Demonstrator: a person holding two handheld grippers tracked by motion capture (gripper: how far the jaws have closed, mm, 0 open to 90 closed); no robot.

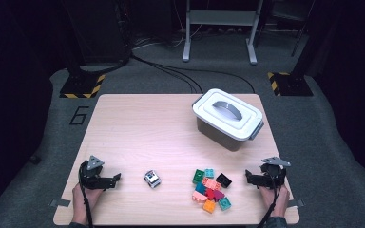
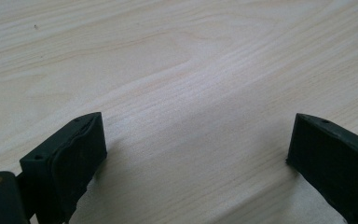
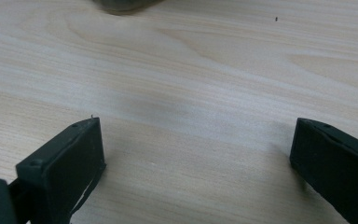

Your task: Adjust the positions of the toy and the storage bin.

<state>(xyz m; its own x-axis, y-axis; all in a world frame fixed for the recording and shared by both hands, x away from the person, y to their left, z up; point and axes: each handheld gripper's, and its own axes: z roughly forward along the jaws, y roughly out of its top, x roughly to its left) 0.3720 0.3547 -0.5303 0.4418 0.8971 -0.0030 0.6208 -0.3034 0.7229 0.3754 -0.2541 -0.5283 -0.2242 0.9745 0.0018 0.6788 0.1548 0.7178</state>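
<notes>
A pile of several coloured bricks [image 1: 211, 188] lies near the table's front edge, right of centre. A small grey and white block [image 1: 152, 178] sits alone to its left. My left gripper [image 1: 117, 177] rests at the front left with its jaws turned toward the middle, a hand's width from that block. My right gripper [image 1: 248, 177] rests at the front right, just right of the brick pile. In the left gripper view the left gripper [image 2: 198, 137] stands open over bare wood. In the right gripper view the right gripper [image 3: 198, 140] is open too, with nothing between its jaws.
A grey bin with a shut white lid [image 1: 227, 114] stands at the back right of the wooden table [image 1: 138, 128]. A dark blurred shape [image 3: 121, 3] touches the top edge of the right gripper view. Stands and cables lie on the floor beyond the table.
</notes>
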